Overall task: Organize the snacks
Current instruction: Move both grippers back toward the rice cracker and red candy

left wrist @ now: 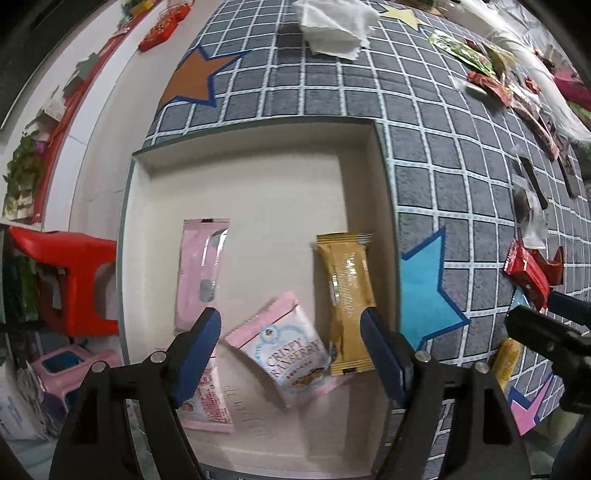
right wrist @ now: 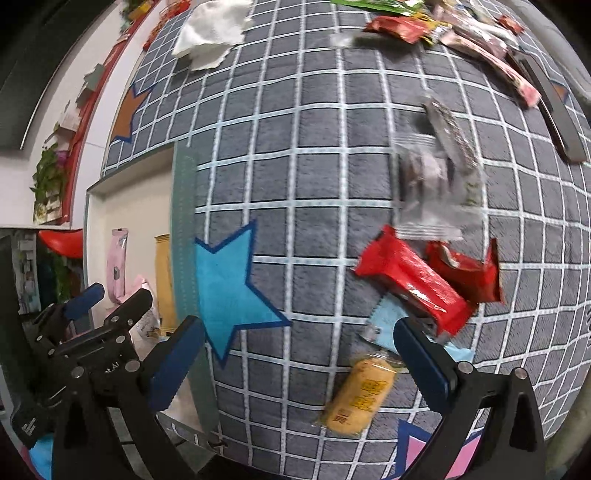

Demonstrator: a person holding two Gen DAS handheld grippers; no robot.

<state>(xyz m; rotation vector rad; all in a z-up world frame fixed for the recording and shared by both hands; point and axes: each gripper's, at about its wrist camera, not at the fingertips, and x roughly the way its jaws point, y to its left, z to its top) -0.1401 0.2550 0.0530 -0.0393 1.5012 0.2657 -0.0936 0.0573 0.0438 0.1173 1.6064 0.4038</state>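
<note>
**Snack sorting on the star blanket, both grippers empty**

Grey grid-pattern blanket (left wrist: 332,92) covers pretty much the whole surface in the left wrist view, with an orange star (left wrist: 192,79) and a blue star (left wrist: 428,291) stitched on; white wall with a red-trimmed shelf runs up the left side, a red stool (left wrist: 70,280) and a pink stool (left wrist: 70,365) sit on the floor beside it; a crumpled white cloth (left wrist: 336,29) lies at the far end. The shallow white box (left wrist: 243,177) rests on the blanket and holds a pale pink sachet (left wrist: 201,273), a gold bar wrapper (left wrist: 349,299) and a pink "Crispy Cranberry" pouch (left wrist: 291,350) lying tilted between them; left gripper (left wrist: 291,350) hovers over the box, jaws spread wide, gripping nothing.

Right wrist view: same blanket, box edge at the left; loose snacks scattered to the right, including a red bar (right wrist: 413,280), a second red packet (right wrist: 465,269) just beside it, a clear wrapper (right wrist: 436,184) (blurry) and a yellow biscuit pack (right wrist: 362,395); more wrappers piled at the far edge; right gripper (right wrist: 299,365) is wide open and empty, yellow pack lying between its fingers on the blanket.
</note>
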